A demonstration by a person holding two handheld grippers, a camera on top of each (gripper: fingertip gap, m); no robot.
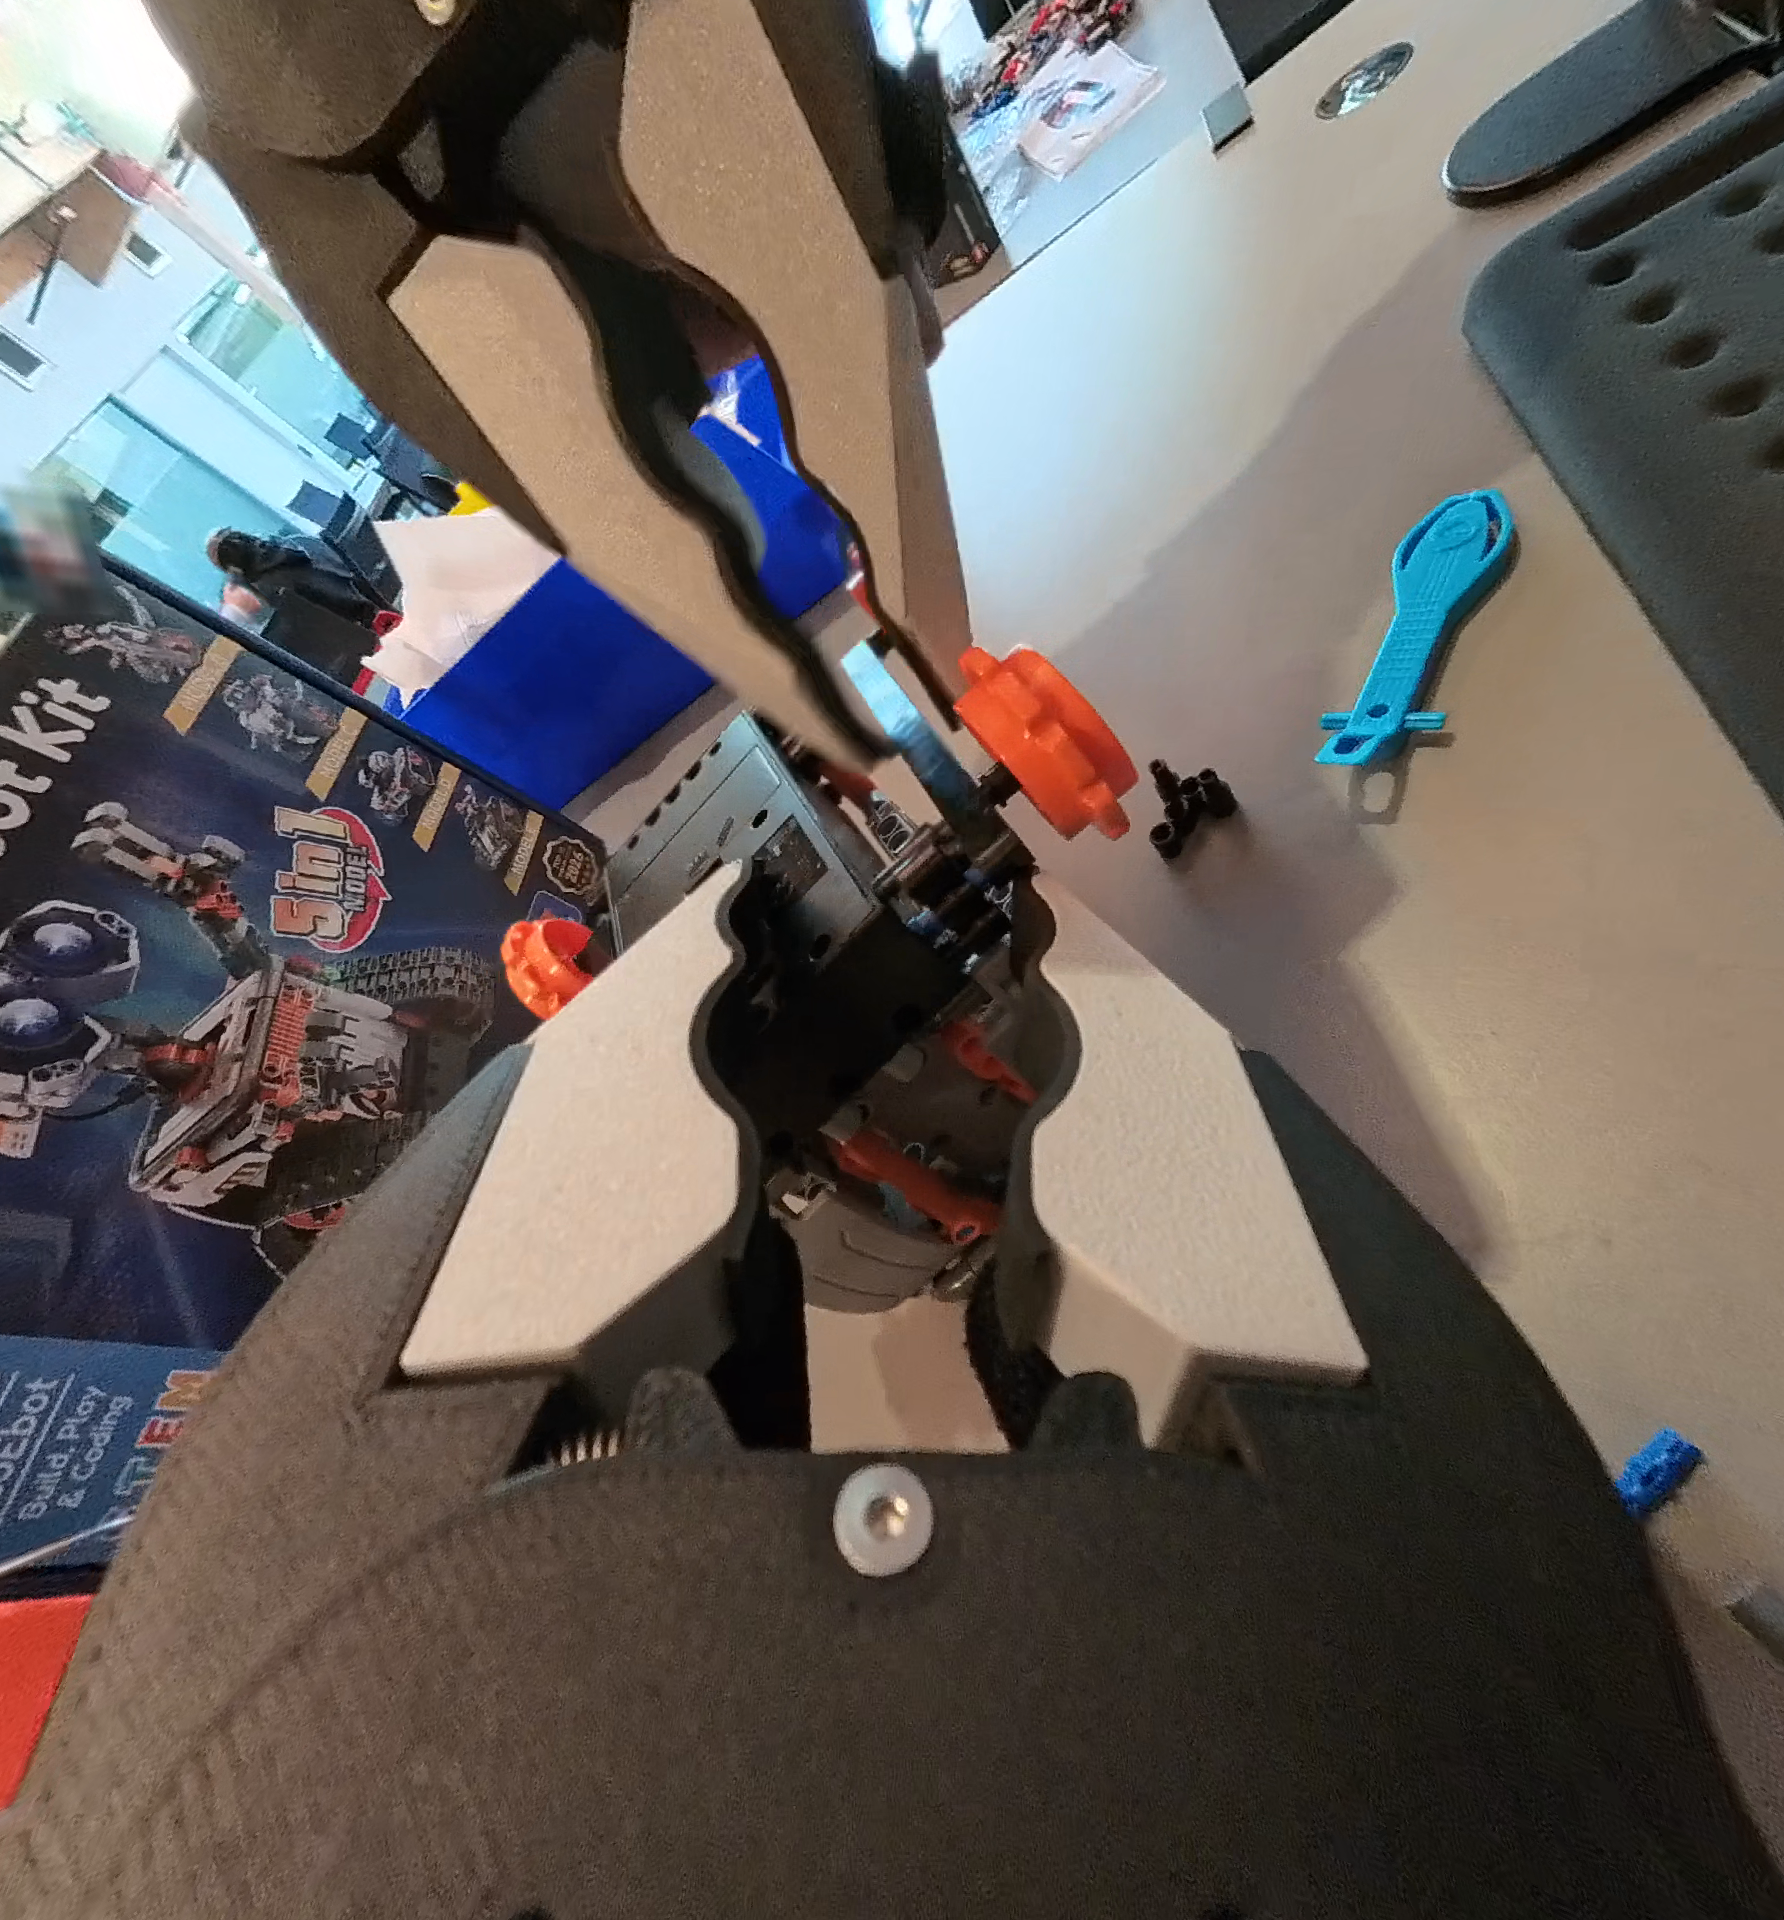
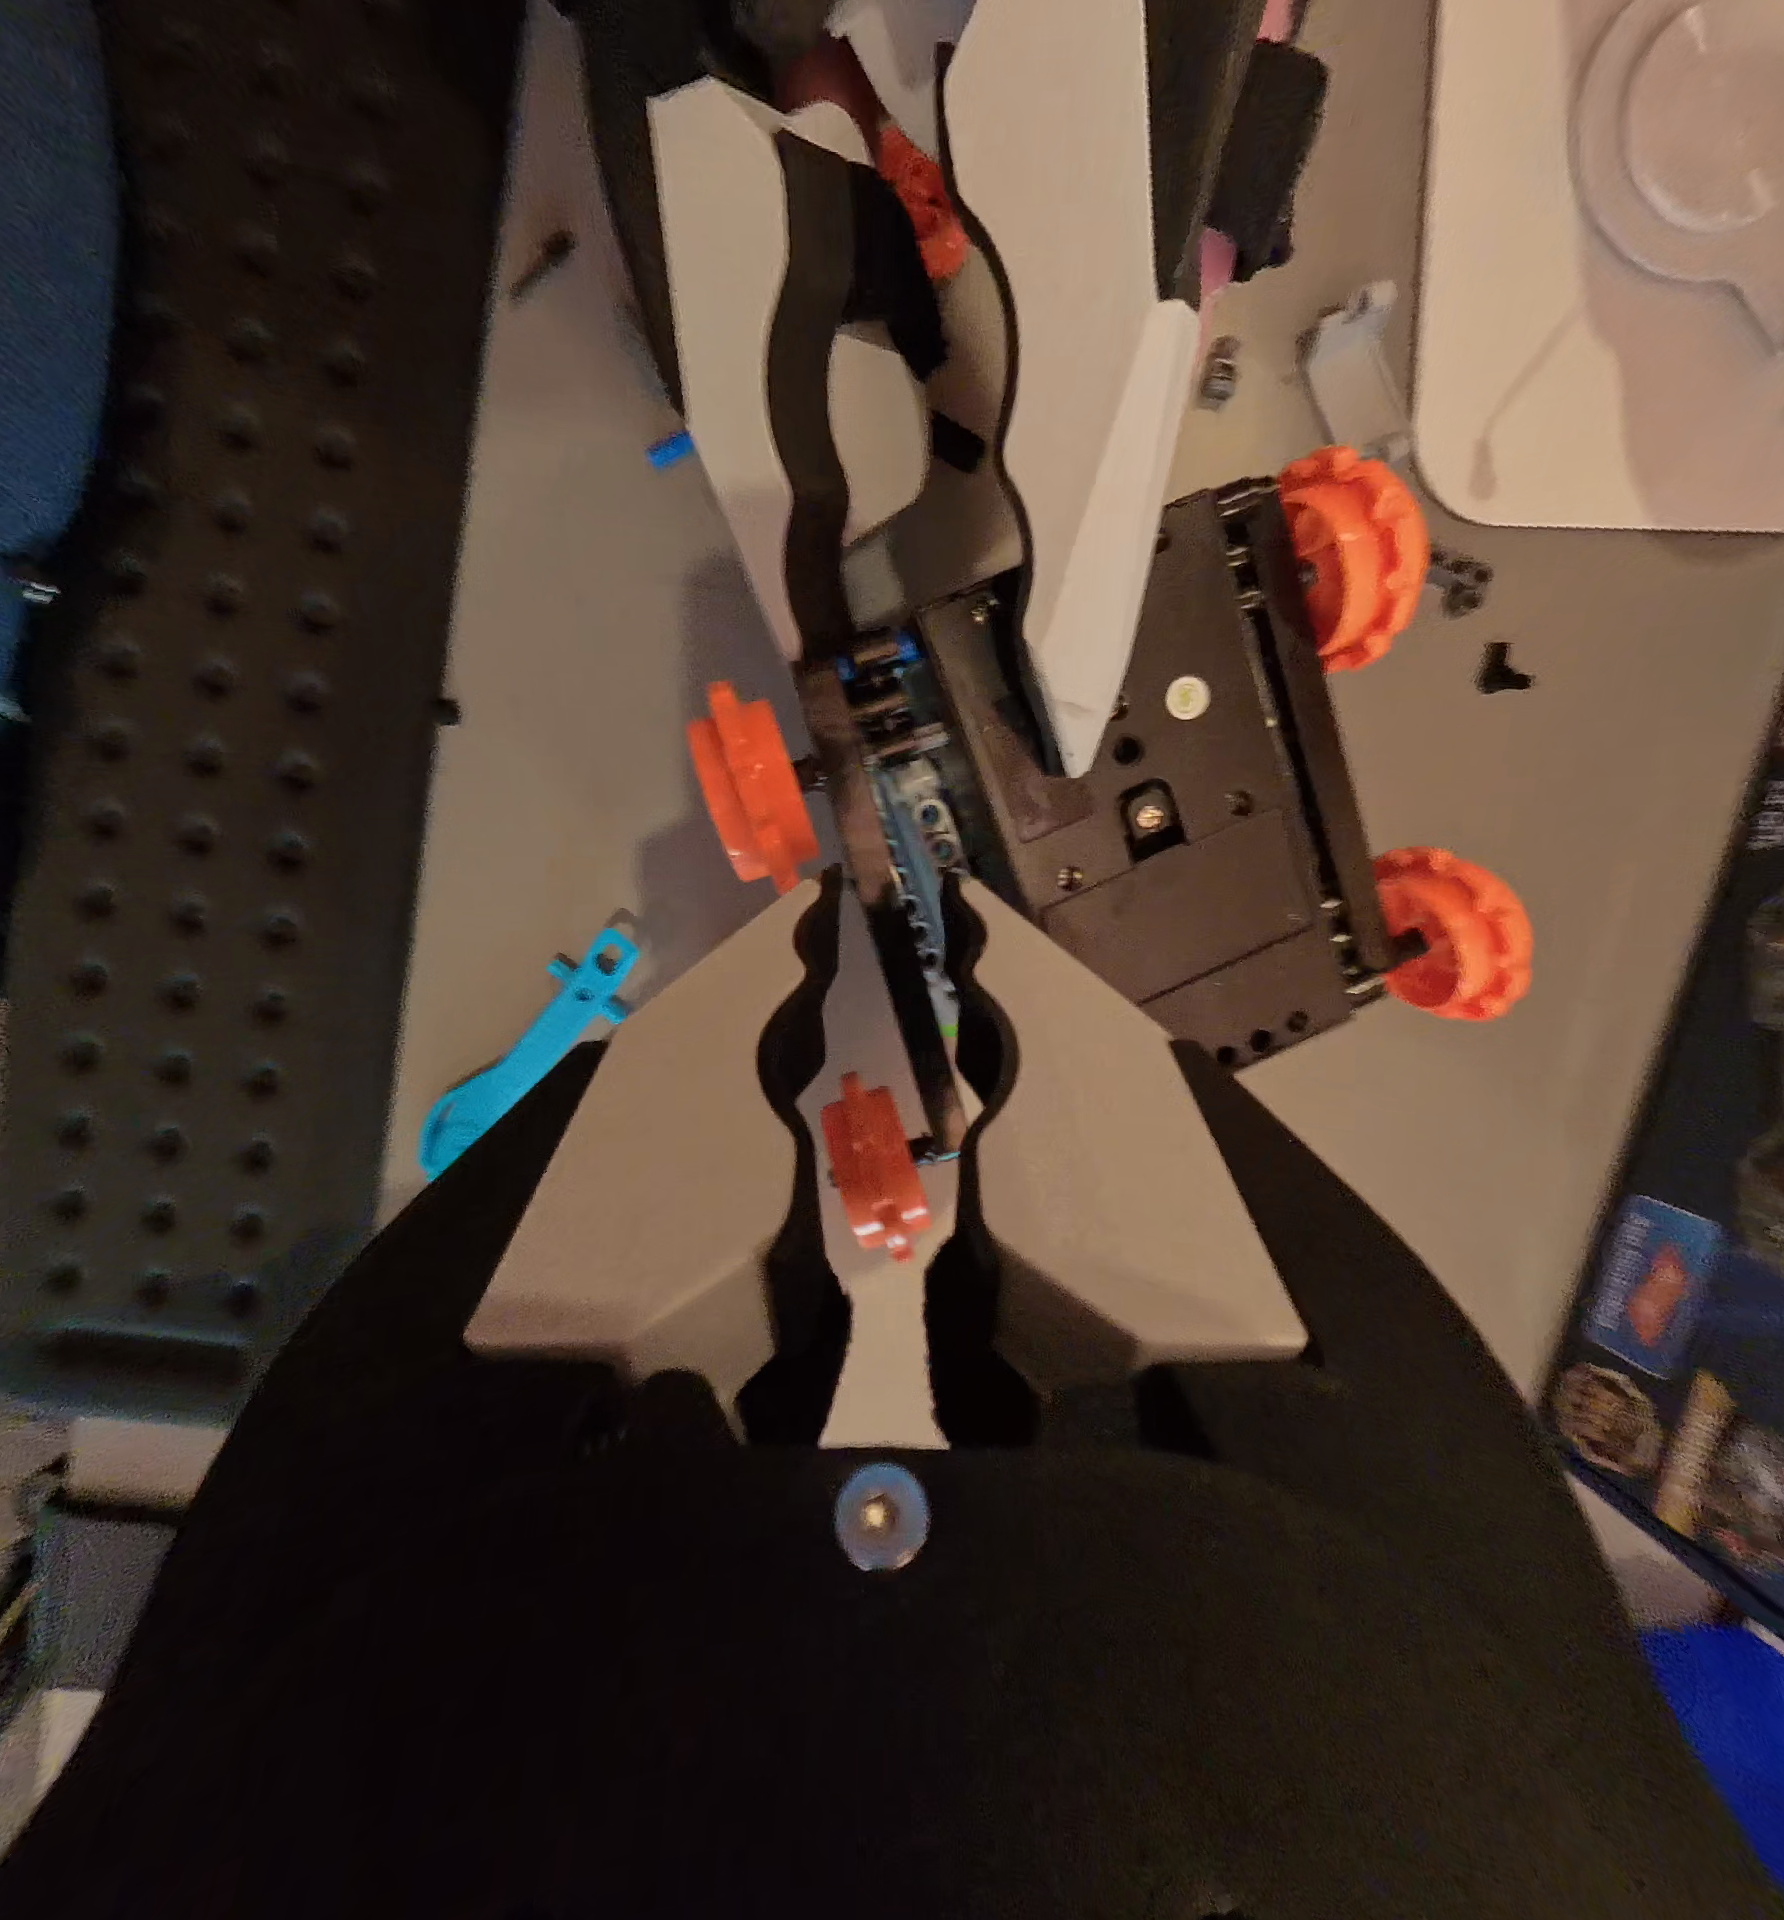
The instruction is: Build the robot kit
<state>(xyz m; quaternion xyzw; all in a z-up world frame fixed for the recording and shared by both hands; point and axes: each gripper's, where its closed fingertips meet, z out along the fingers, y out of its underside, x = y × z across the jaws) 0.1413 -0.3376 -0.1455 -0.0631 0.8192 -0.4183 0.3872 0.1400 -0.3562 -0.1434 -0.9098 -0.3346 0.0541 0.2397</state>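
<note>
A black and grey toy vehicle body (image 1: 826, 966) with orange wheels is held off the grey table (image 1: 1283, 1039) between both grippers. My left gripper (image 1: 888, 914) is shut on the body's black block; it enters the right wrist view (image 2: 950, 696) from the top. My right gripper (image 2: 898, 894) is shut on the thin black side beam (image 2: 929, 1029), with one orange wheel (image 2: 872, 1174) between its fingers. In the left wrist view it (image 1: 914, 717) comes from above, next to another orange wheel (image 1: 1044, 748). Two more wheels (image 2: 1350, 556) sit on the far side.
A light blue plastic tool (image 1: 1418, 634) and small black connectors (image 1: 1194, 805) lie on the table. A black studded mat (image 2: 213, 727) is on one side, the printed kit box (image 1: 192, 987) on the other. A blue bin (image 1: 576, 665) and a white tray (image 2: 1646, 260) stand beyond. Less than 4 cm separates the two grippers' tips.
</note>
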